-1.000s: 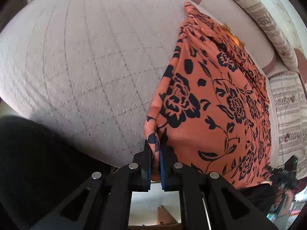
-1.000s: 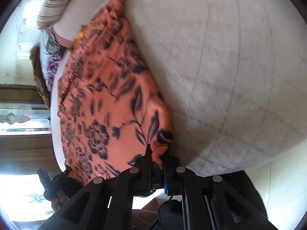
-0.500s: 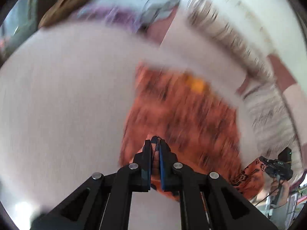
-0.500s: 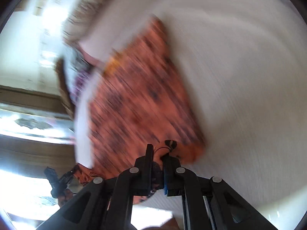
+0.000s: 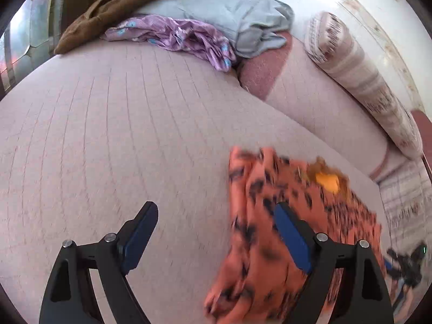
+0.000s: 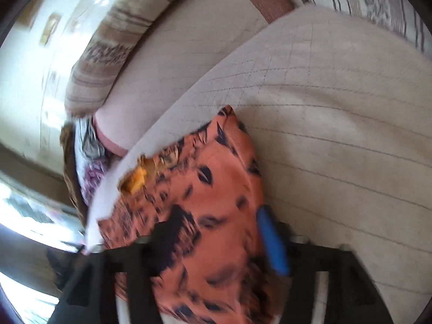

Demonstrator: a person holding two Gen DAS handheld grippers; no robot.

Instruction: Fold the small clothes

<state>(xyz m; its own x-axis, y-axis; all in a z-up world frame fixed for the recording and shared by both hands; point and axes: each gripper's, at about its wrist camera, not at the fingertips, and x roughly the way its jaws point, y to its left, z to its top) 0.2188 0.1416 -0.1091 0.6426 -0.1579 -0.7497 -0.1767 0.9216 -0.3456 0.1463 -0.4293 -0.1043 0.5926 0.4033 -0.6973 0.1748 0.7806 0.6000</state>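
An orange garment with a black flower print lies folded over on the quilted pale cushion, blurred by motion. My left gripper is open, its right finger over the cloth's left part and its left finger over bare cushion. In the right wrist view the same garment fills the lower middle. My right gripper is open above it, with the blue pad at the cloth's right edge. Neither gripper holds cloth.
A purple garment, a grey-blue one and a brown one lie piled at the far end. A striped bolster pillow lines the back right. The other gripper shows at the lower right.
Both grippers were shut on the garment's near edge, carried it forward over the cloth, and have now opened and let it go. The garment now lies shorter, folded over.
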